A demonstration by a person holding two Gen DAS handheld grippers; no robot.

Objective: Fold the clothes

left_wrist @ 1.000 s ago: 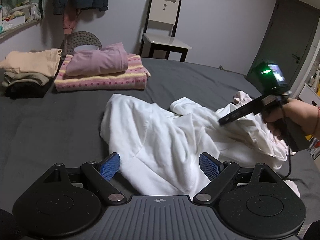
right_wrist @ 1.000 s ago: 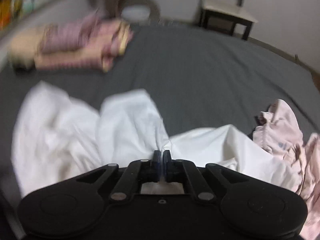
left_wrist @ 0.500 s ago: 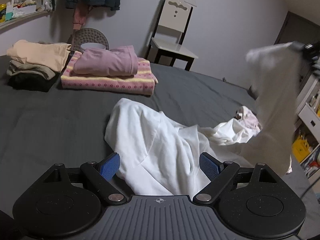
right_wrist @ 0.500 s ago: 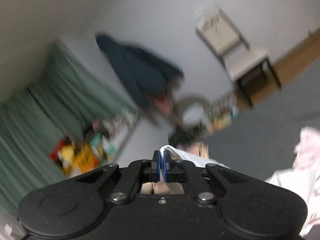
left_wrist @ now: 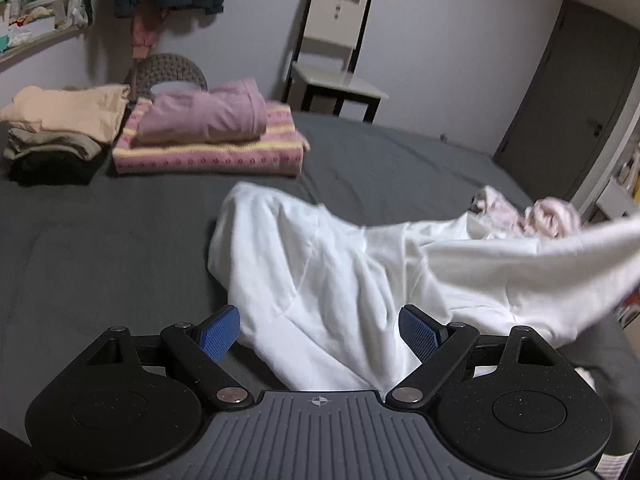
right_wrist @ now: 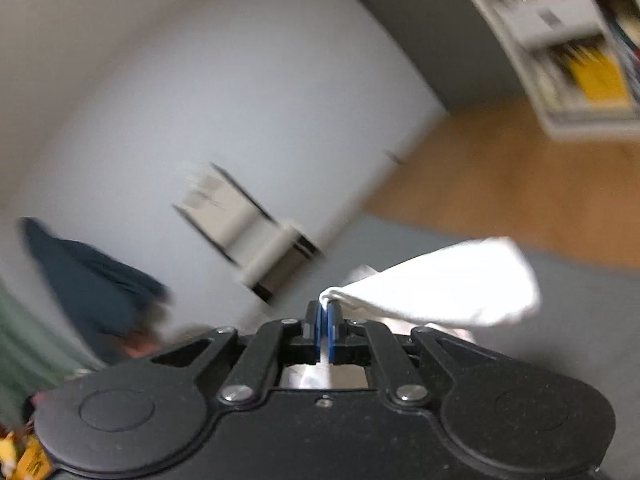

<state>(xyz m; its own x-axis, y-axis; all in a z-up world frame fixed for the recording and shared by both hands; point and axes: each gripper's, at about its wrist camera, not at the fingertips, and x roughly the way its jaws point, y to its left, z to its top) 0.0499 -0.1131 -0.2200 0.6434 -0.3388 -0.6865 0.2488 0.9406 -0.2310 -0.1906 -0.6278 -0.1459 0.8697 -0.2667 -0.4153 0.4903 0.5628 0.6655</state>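
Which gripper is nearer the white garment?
Right. The right gripper is shut on the white garment, lifting one end. The left gripper hovers open over it, not gripping.

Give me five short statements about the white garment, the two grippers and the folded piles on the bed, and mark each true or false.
1. The right gripper is shut on the white garment. True.
2. The left gripper is clamped on the white garment. False: its jaws stand open, with the cloth lying between them.
3. A folded purple garment lies on the striped pink blanket. True.
4. The chair stands on the bed. False: it stands by the wall, beyond the bed.
5. The white garment is folded flat. False: it is rumpled, one part lifted.
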